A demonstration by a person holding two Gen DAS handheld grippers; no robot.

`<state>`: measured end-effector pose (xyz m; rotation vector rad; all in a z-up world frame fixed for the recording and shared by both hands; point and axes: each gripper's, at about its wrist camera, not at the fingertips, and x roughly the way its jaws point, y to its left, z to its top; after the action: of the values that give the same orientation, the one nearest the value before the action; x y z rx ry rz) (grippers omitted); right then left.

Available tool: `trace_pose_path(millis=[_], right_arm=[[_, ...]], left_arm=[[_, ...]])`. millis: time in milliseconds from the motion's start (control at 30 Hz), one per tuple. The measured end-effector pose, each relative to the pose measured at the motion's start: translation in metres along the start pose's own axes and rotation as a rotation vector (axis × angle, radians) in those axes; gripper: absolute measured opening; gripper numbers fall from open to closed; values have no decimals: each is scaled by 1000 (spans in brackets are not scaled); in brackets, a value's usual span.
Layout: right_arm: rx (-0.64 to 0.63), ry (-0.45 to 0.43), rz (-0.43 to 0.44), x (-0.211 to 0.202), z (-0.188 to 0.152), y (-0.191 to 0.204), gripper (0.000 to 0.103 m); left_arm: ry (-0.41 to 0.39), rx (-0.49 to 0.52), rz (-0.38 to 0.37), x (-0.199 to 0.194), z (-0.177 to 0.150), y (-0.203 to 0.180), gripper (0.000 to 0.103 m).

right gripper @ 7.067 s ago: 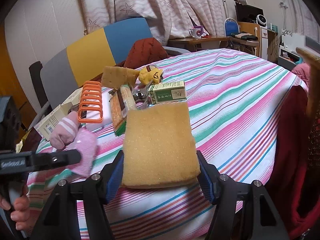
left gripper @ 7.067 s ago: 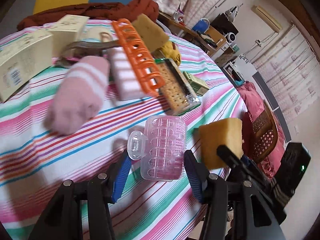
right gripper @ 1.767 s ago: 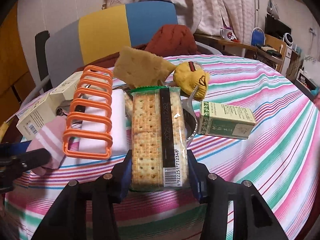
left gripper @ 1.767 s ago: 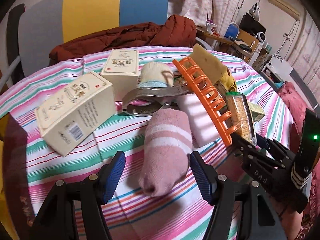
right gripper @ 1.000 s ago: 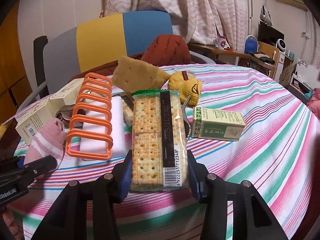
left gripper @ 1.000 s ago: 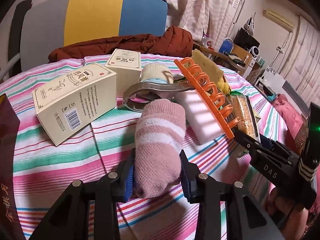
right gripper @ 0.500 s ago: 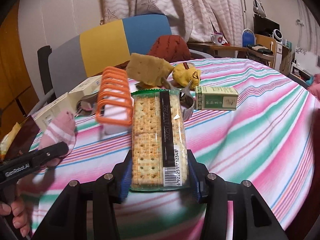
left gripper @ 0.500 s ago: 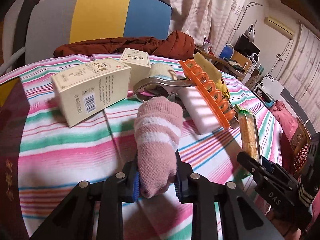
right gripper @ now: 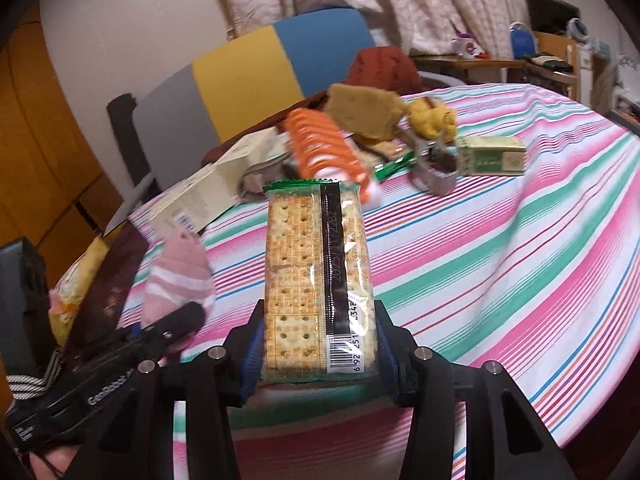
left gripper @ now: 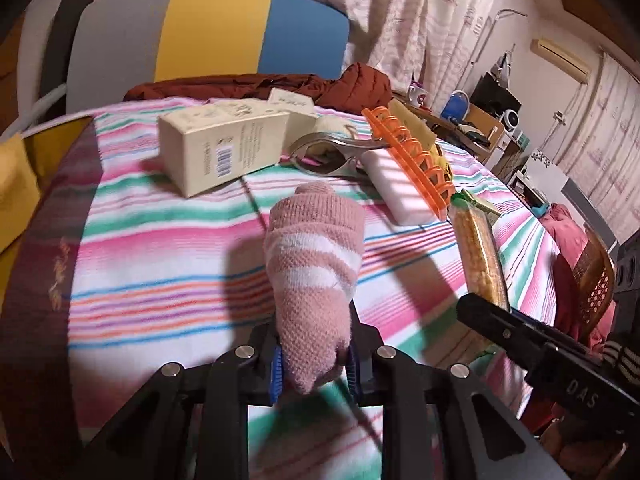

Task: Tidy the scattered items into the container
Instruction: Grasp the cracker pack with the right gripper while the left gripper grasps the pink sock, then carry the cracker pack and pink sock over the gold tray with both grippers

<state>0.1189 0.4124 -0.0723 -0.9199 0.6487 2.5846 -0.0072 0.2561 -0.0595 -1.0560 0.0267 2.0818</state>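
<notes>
Left wrist view: left hand-held gripper (left gripper: pixel 314 364) clamped tight on the lower end of a rolled pink sock (left gripper: pixel 316 264) with white stripes, blue pads (left gripper: pixel 277 366) pressed into the knit, sock raised above the striped cloth of the bench (left gripper: pixel 160 248). Beyond the sock, on the bench: a cream box (left gripper: pixel 222 146), metal tongs (left gripper: pixel 332 152), an orange rack (left gripper: pixel 408 156) leaning over a white block (left gripper: pixel 396 192). At right, a cracker packet (left gripper: pixel 480 256) seen edge-on, held up by the right hand-held gripper (left gripper: pixel 500 322).

Right wrist view: right hand-held gripper (right gripper: pixel 318 354) partly closed on the bottom of the cracker packet (right gripper: pixel 318 276), both pads against its sides, packet upright and off the bench (right gripper: pixel 500 240). At left, the sock (right gripper: pixel 178 276) in the left hand-held gripper (right gripper: pixel 176 322). Farther back: the orange rack (right gripper: pixel 324 152), a yellow sponge (right gripper: pixel 364 110), a green box (right gripper: pixel 490 160). No clear view of a container.
</notes>
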Motion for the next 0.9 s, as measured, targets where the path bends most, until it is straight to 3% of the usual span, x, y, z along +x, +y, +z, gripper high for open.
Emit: trace_pose_path(millis=[167, 300, 433, 667, 900], right_arm=[[-12, 40, 56, -3, -6, 21, 49], [-38, 47, 94, -7, -5, 41, 49], [-59, 38, 136, -14, -2, 61, 49], [-114, 60, 230, -16, 8, 106, 49], [-177, 145, 324, 15, 19, 174, 49]], left_arm=[[7, -30, -33, -22, -13, 7, 22], [-32, -2, -57, -47, -16, 1, 22], [-61, -38, -60, -69, -12, 11, 21], [-101, -81, -15, -109, -5, 43, 21], [-110, -132, 49, -139, 8, 91, 21]])
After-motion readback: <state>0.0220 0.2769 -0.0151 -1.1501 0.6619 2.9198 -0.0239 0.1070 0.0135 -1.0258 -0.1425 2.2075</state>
